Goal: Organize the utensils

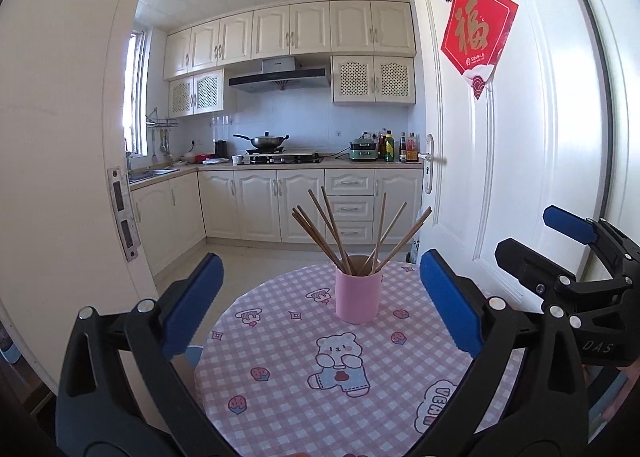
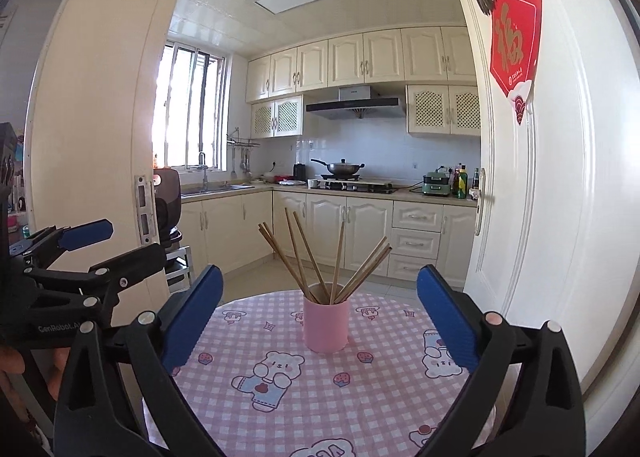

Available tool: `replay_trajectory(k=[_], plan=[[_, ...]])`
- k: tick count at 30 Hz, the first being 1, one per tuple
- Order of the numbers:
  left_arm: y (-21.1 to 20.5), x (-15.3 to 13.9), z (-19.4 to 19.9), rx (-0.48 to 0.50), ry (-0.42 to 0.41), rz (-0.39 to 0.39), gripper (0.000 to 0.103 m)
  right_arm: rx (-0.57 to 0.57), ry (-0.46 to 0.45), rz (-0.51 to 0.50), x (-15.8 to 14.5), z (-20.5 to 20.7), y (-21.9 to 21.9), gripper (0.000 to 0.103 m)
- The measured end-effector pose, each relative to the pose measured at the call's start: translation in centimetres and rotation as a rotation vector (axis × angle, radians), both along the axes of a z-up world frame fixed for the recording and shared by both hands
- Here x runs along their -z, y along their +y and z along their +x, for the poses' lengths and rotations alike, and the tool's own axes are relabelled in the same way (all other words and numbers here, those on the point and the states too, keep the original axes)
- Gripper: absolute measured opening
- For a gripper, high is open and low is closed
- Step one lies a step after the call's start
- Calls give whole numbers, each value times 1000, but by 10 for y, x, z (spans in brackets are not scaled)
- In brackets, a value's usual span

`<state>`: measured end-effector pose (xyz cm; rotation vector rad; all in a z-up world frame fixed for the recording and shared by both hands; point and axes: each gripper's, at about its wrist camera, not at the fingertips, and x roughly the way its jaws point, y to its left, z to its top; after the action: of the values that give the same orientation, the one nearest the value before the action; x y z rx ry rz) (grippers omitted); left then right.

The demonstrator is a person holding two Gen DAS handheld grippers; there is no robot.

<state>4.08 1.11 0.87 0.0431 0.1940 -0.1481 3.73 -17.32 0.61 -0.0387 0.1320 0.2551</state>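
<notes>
chopsticks (image 1: 348, 233): brown, fanned upright in pink cup (image 1: 358, 299) | left claw (image 1: 320, 309) wide, empty | right claw (image 2: 320, 317) wide, empty

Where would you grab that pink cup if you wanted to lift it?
Grip the pink cup around its lower wall, coming in level from the near side with one of the jaws on each flank. It stands upright, and the chopsticks fanning out above its rim block a grasp from overhead.

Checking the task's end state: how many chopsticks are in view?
8, roughly: the chopsticks all stand fanned out in the pink cup on the checked table; overlapping ones may hide another.
</notes>
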Motion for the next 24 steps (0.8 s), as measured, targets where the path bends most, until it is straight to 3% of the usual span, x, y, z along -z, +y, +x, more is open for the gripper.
replay_trajectory(k=[10,24], plan=[[4,-5,-23,-28,-52,-9,97,12,-41,-4,-3,-19,7,95],[2,-5,-21,-33,-52,1,97,21,-36,-6,0,-18,6,95]])
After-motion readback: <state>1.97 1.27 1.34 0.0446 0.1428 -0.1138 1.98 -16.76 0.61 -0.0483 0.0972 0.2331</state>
